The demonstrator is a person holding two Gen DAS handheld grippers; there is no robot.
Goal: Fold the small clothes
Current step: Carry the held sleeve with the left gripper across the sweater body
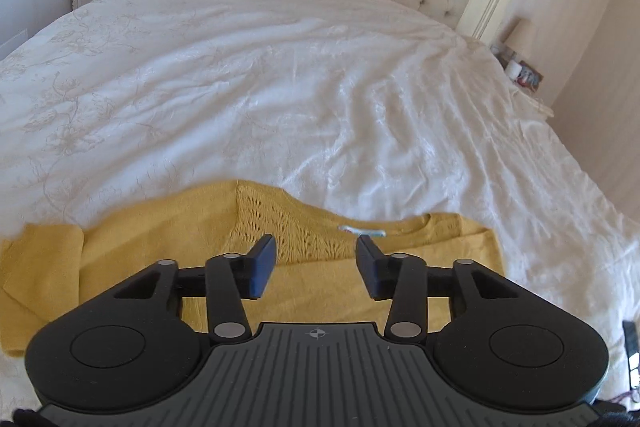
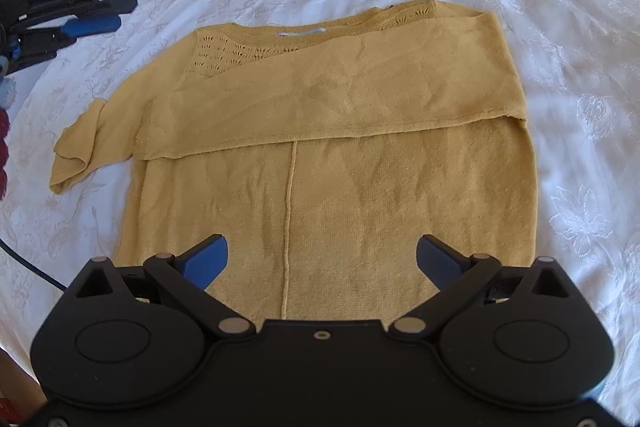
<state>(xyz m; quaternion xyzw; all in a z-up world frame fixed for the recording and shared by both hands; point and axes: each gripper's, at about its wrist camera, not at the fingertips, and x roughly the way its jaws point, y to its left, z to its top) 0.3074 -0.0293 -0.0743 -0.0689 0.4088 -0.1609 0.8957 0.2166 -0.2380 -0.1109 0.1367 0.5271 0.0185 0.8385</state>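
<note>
Hovering my empty, parted right gripper (image 2: pixel 322 261) above the mustard-yellow knitted sweater's (image 2: pixel 332 187) hem. My left gripper (image 1: pixel 316 263), also parted and empty, is sitting nearer its unfolded sleeve (image 2: pixel 78 147).

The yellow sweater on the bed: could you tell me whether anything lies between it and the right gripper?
Nothing visible does. The right gripper hangs open over the yellow sweater, with only bare knit between its fingers.

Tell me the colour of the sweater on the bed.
Mustard yellow sweater, with an openwork knit pattern near the neckline; the right wrist view shows it best.
</note>
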